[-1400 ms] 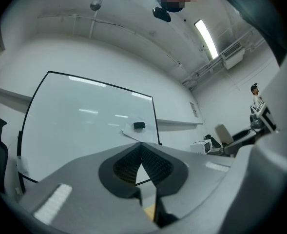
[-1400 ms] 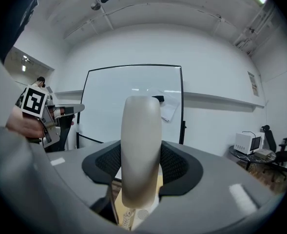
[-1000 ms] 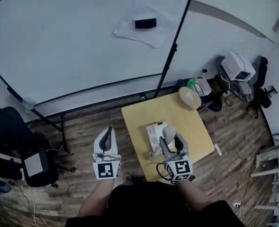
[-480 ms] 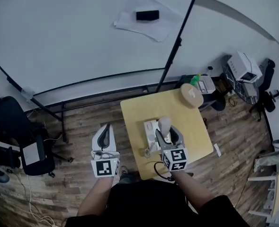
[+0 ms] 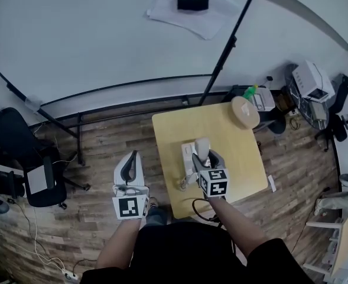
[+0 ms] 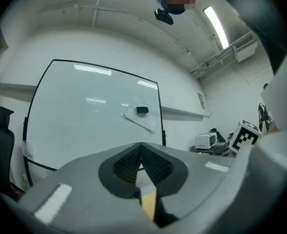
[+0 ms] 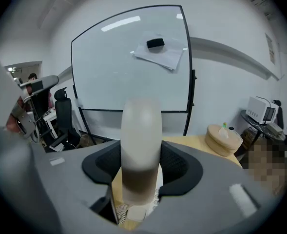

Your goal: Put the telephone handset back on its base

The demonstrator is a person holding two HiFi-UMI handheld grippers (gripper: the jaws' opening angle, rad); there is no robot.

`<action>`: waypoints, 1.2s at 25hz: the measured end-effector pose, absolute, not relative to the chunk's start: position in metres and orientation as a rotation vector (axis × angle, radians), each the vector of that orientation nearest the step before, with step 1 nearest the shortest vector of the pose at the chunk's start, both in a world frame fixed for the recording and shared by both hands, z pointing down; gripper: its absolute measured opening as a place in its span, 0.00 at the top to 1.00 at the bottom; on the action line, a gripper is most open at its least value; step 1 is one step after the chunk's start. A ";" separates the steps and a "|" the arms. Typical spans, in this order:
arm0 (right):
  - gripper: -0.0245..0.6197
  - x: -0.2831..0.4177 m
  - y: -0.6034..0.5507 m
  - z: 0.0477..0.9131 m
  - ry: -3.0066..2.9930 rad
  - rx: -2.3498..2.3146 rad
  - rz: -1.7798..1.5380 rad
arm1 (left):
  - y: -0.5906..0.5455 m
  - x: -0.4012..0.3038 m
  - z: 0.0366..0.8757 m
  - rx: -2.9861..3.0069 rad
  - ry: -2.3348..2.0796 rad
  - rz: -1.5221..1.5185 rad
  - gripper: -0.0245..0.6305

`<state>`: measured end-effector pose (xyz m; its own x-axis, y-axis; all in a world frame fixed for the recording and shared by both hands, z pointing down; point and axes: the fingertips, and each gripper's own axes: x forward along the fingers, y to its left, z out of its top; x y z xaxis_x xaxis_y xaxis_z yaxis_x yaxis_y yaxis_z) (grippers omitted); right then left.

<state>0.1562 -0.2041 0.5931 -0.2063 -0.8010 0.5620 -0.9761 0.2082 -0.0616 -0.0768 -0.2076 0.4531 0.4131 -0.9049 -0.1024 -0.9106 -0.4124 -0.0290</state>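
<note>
- Pale grey, long-bodied telephone handset is pinched at its lower end between the black pads of the right gripper; the rest of it stands out beyond the jaws along the line the gripper points.
- In the head view, the handset runs from the table's near edge toward its far edge, over the middle of the table.
- The white, box-like telephone base lies just to the handset's left and below it, its longer side on much the same near-to-far line. Whether the two touch cannot be told.
- A pale coiled cord shows under the right jaws, on the table's near side.
- Judged from this, seating the handset calls for a small shift toward the table's left edge and down, with the handset kept parallel to the base.
- The right gripper is the hand on the job, reaching in over the near edge of the square light-wood table.
- The left gripper hangs off the table's left edge, over the plank floor, well apart from the base; its jaws are pressed together on nothing.
- A round tan lidded container sits at the table's far right corner, away from the work.
</note>
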 end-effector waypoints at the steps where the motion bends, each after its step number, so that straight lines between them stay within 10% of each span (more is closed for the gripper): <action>1: 0.60 0.157 -0.206 0.600 -2.066 1.639 0.598 | -0.208 -0.076 0.454 -2.574 1.656 0.112 0.96; 30: 0.60 0.149 -0.213 0.749 -1.721 1.375 0.845 | -0.205 -0.085 0.502 -2.631 1.719 -0.052 0.96</action>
